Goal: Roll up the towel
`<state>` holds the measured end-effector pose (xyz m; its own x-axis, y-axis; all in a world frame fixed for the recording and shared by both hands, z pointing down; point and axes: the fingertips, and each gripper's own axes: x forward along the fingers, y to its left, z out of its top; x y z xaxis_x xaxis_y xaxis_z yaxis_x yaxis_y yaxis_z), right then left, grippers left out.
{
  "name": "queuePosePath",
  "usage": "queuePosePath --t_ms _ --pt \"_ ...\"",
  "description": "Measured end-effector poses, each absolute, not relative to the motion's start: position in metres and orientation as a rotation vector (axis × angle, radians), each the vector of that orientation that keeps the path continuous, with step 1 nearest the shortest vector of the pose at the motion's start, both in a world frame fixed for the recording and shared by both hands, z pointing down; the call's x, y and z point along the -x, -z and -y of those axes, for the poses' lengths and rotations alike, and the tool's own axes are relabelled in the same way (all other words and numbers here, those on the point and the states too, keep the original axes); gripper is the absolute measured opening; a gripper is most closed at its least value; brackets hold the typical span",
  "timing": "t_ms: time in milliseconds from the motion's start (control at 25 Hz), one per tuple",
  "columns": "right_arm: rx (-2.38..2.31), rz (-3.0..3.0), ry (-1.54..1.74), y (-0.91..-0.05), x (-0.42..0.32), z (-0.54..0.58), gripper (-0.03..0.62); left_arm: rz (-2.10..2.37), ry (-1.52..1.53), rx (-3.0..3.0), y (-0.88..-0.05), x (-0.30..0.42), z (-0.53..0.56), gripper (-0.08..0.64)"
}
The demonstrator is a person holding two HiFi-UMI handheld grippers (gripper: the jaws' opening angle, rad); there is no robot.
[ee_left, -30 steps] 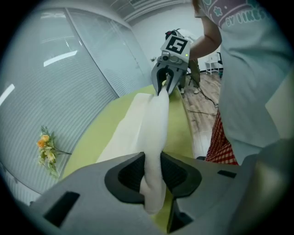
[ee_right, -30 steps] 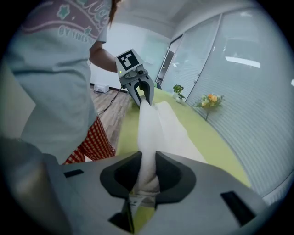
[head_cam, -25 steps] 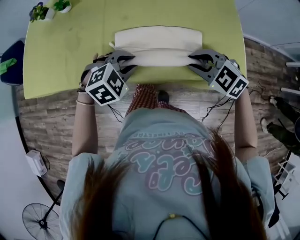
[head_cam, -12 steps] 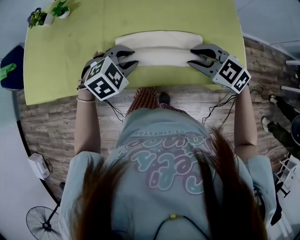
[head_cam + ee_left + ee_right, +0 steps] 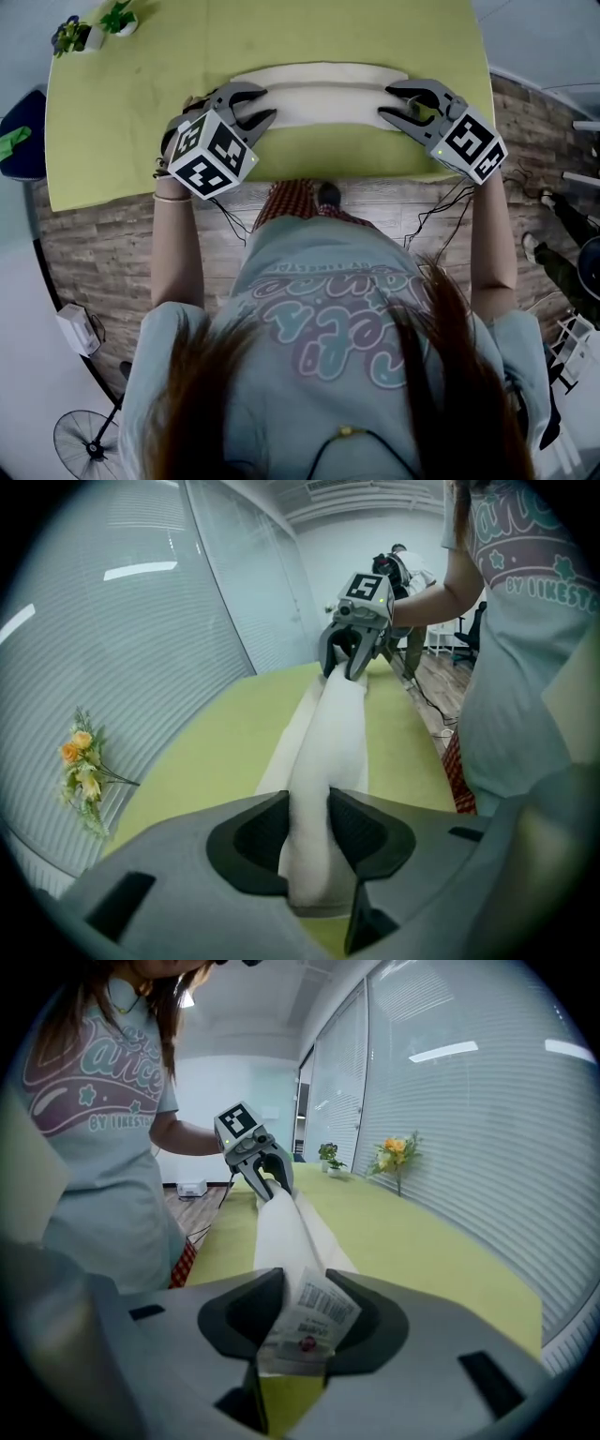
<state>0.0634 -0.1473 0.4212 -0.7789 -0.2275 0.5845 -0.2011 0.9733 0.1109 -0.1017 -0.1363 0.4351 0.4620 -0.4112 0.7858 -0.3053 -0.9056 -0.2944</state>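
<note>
A cream towel (image 5: 323, 94) lies across the green table (image 5: 131, 122), most of it wound into a long roll, with a narrow flat strip beyond the roll. My left gripper (image 5: 268, 103) is shut on the roll's left end (image 5: 333, 724), which fills the gap between the pads. Its jaws have just been opening. My right gripper (image 5: 384, 100) is shut on the right end (image 5: 281, 1222), where a printed label (image 5: 314, 1316) sticks out between the jaws. Its jaws have also just been opening. Each gripper view shows the other gripper at the far end of the roll.
Two small potted plants (image 5: 70, 33) stand at the table's far left corner. A sprig of orange flowers (image 5: 80, 761) sits by the blinds. The person stands at the table's near edge. Cables hang over the wooden floor (image 5: 94, 234).
Both grippers have moved away from the person across the table with the roll. The roll has grown thicker and the flat part of the towel beyond it has shrunk to a narrow strip.
</note>
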Motion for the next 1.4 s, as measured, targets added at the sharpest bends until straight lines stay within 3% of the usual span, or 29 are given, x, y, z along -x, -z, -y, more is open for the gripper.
queuePosePath --t_ms 360,440,880,1040,1120,1400 --pt "-0.387 2.483 0.042 -0.431 -0.062 0.156 0.147 -0.711 1.437 2.548 -0.442 0.102 0.145 0.126" --pt "-0.429 2.488 0.059 -0.425 -0.064 0.158 0.187 -0.717 1.445 2.546 -0.443 0.101 0.146 0.126" --pt "-0.575 2.474 0.497 -0.374 -0.056 0.149 0.193 -0.764 1.456 2.526 -0.446 0.098 0.149 0.121" --pt "-0.398 2.491 0.479 -0.391 -0.023 0.119 0.199 -0.780 1.450 2.524 -0.445 0.099 0.149 0.121" --pt "-0.384 2.432 0.477 -0.411 -0.015 0.119 0.265 -0.783 1.442 2.517 -0.444 0.098 0.148 0.121" --pt "-0.366 2.363 0.373 -0.442 -0.020 0.127 0.268 -0.773 1.333 2.515 -0.437 0.097 0.146 0.123"
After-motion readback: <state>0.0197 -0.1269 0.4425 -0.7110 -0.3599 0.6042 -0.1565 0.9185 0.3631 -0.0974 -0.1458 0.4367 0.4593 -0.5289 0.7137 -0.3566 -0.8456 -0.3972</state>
